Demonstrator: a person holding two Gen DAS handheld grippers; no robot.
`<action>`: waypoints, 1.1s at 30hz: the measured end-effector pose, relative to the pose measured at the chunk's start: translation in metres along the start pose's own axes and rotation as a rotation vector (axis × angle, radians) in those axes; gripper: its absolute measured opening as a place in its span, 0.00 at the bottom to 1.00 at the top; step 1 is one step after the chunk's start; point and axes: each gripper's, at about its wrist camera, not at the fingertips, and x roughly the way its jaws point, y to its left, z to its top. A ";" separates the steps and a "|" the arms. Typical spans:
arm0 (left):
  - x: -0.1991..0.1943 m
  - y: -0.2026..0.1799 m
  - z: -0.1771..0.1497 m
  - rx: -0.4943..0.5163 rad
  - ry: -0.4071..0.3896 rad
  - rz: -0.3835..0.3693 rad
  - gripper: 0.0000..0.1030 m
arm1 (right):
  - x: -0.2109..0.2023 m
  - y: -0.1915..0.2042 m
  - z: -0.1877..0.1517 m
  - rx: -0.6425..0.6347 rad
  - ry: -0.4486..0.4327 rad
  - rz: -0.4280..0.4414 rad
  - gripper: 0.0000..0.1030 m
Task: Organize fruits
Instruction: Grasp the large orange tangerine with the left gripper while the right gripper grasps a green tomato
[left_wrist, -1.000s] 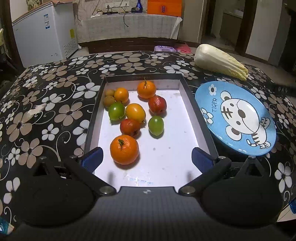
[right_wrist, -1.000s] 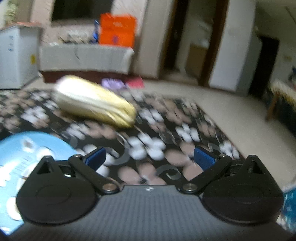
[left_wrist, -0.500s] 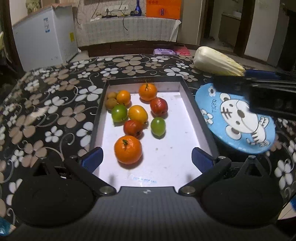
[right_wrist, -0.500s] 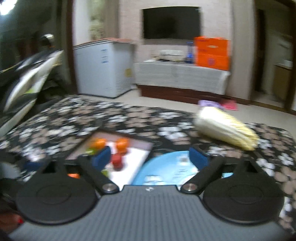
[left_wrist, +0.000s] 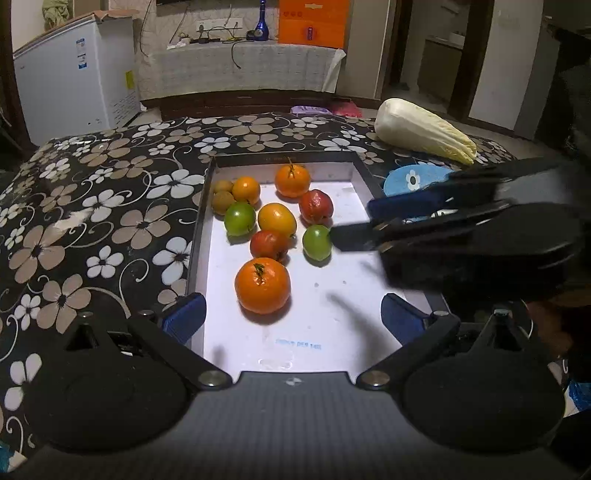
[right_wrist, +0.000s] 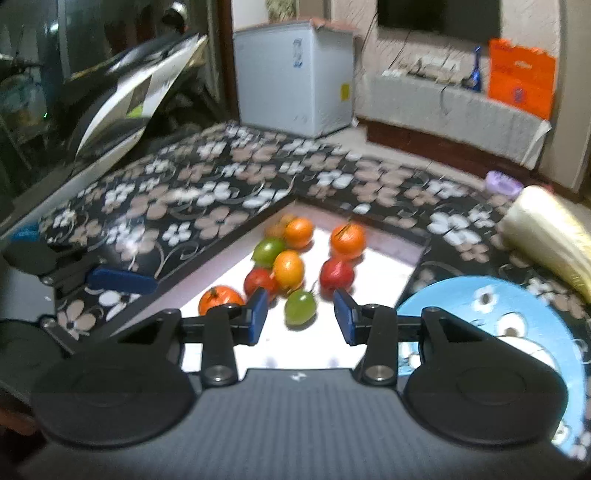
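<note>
Fruits lie loose in a shallow white-floored tray (left_wrist: 207, 236) with dark walls, set on a bench covered by a black cloth with a flower print (left_wrist: 110, 192). Nearest the left hand-held gripper (left_wrist: 293, 315) is a large orange (left_wrist: 262, 285), lying just ahead of the gap between its blue pads, a little toward the left pad and touching neither. This hand-held gripper stands wide open over the tray's near end and holds nothing.

Behind the large orange sit a red fruit (left_wrist: 269, 244), a yellow-orange fruit (left_wrist: 277, 220), a green fruit (left_wrist: 239, 218) on the left, another red fruit (left_wrist: 316, 207), two more oranges (left_wrist: 292, 180) (left_wrist: 246, 189) and two small brownish fruits (left_wrist: 222, 202) in the far left corner.

The right hand-held gripper (right_wrist: 301, 316) reaches in from the right side of the tray, pointing down toward a second green fruit (right_wrist: 300, 307). In its own view that fruit lies just ahead of the tips, in line with the gap between the pads, not between them. In the left wrist view the tip of one finger (left_wrist: 347, 236) is just beside this green fruit; contact cannot be told. Its jaws are closing, about half narrowed, with nothing gripped.

A blue plate (right_wrist: 517, 321) with a cartoon print lies just right of the tray, and a napa cabbage (left_wrist: 423, 131) rests beyond it.
</note>
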 end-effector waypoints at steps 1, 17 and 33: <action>0.001 -0.001 0.000 0.008 -0.003 0.002 0.96 | 0.006 0.002 -0.001 -0.006 0.017 -0.003 0.40; 0.032 0.015 0.007 -0.030 0.071 0.024 0.72 | 0.060 0.003 0.001 0.003 0.153 -0.053 0.30; 0.047 0.015 0.008 0.002 0.079 0.066 0.45 | 0.033 -0.006 0.006 0.046 0.103 -0.008 0.29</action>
